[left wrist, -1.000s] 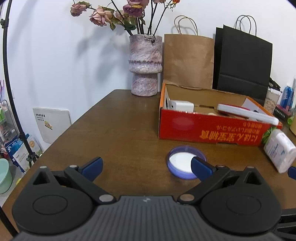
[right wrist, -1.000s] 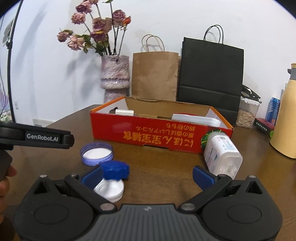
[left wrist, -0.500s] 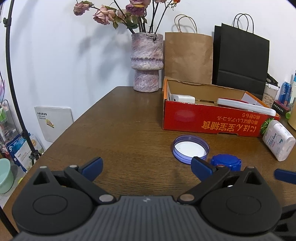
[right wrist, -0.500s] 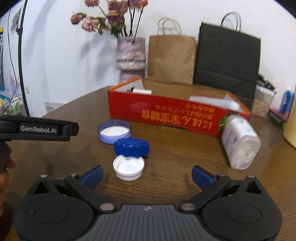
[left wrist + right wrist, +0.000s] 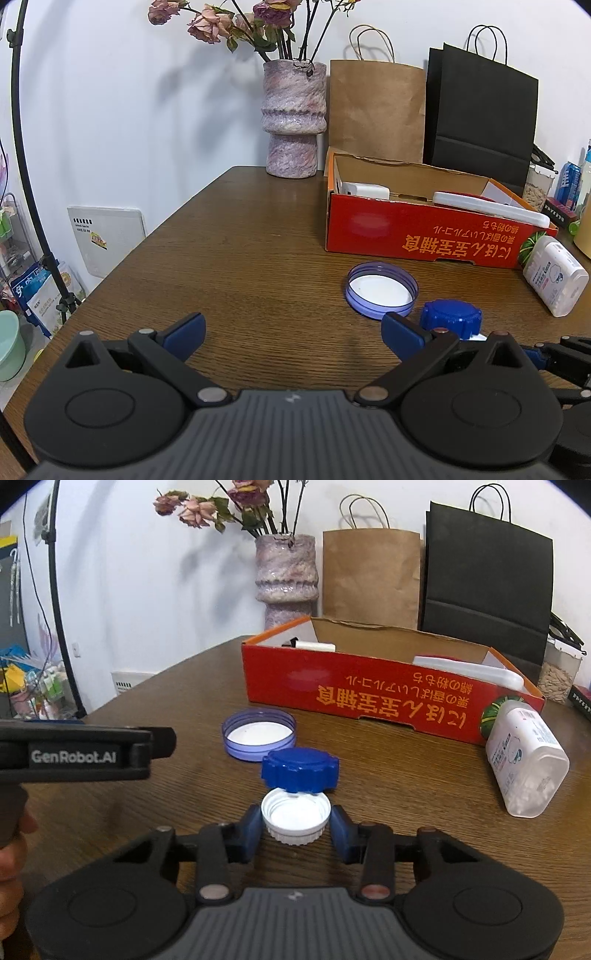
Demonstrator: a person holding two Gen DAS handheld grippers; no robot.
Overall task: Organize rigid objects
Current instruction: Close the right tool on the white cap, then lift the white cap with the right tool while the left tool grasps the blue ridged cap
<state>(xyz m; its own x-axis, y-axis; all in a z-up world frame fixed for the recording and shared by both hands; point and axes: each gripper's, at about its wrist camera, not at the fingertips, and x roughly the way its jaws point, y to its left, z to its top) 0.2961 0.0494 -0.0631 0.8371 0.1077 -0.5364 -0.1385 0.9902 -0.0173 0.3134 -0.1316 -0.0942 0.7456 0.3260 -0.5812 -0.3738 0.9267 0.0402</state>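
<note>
Three caps lie on the wooden table in front of a red cardboard box (image 5: 388, 698): a white cap (image 5: 295, 814) lying open side up, a dark blue ribbed cap (image 5: 300, 768) and a pale purple lid (image 5: 258, 733). My right gripper (image 5: 295, 829) has its jaws closed in around the white cap, one finger at each side. My left gripper (image 5: 291, 328) is open and empty over bare table, left of the purple lid (image 5: 381, 284) and blue cap (image 5: 451, 314). A white plastic bottle (image 5: 524, 762) lies on its side at the box's right end.
The box holds a white flat item (image 5: 469, 668) and a small white block (image 5: 314, 645). Behind it stand a marbled vase (image 5: 286, 574) with dried roses, a brown paper bag (image 5: 371, 576) and a black bag (image 5: 487, 583). The table edge (image 5: 155, 236) falls off to the left.
My right gripper moved forward and down to the white cap and its jaws closed from wide open to the cap's sides. My left gripper drew back and left, staying open.
</note>
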